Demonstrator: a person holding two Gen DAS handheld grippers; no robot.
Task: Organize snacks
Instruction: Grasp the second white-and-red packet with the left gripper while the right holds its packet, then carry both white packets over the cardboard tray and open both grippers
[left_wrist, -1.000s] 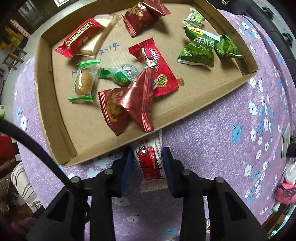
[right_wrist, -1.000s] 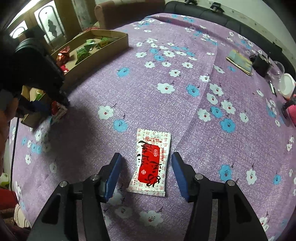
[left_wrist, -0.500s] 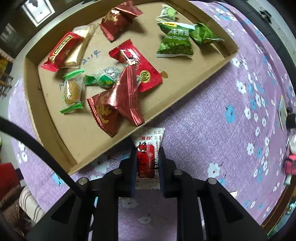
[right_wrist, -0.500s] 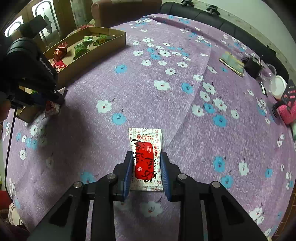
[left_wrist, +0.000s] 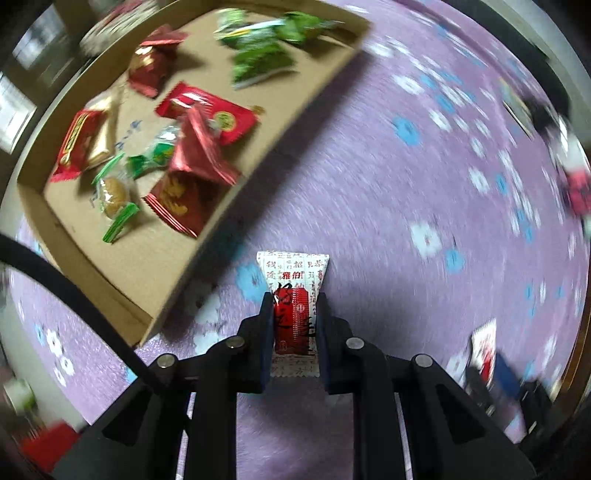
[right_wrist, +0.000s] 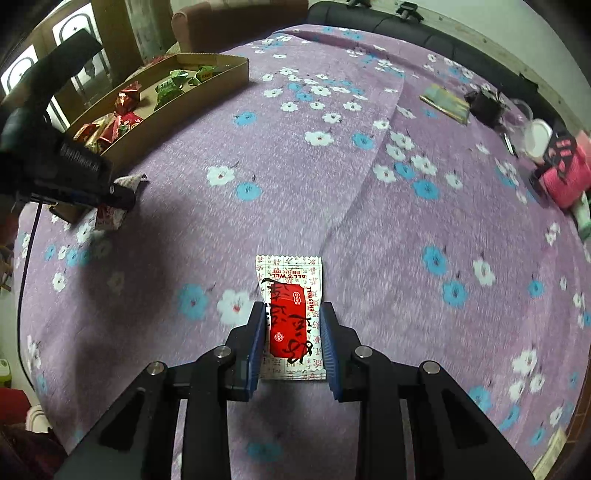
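Purple floral tablecloth (right_wrist: 424, 229) covers the whole work surface in both wrist views.

Left gripper (left_wrist: 293, 310): jaws nearly closed, both pads pressed against the sides of a white-and-red printed snack packet (left_wrist: 293, 295). The packet's white upper end projects beyond the fingertips. In the right wrist view the same packet (right_wrist: 109, 216) hangs from this gripper (right_wrist: 110, 195) just beside the near corner of the tray.

Right gripper (right_wrist: 293, 325): jaws narrowed onto a second white-and-red printed snack packet (right_wrist: 291, 314), blue pads touching its long edges. The packet appears to lie flat on the cloth, in the middle region of the table, well apart from the tray.

Shallow brown cardboard tray (left_wrist: 207, 254) sits near the table's far-left edge. It holds dark red foil packets (left_wrist: 177, 199), a bright red packet (left_wrist: 210, 114), green packets (left_wrist: 258, 62), a red-and-gold bar (left_wrist: 79, 144) and a clear wrapper with green ends (left_wrist: 112, 199). The left view is motion-blurred, so print on these is unreadable.

Far-right table edge: pink object (right_wrist: 565, 173), dark items and a flat greenish packet (right_wrist: 445, 101).
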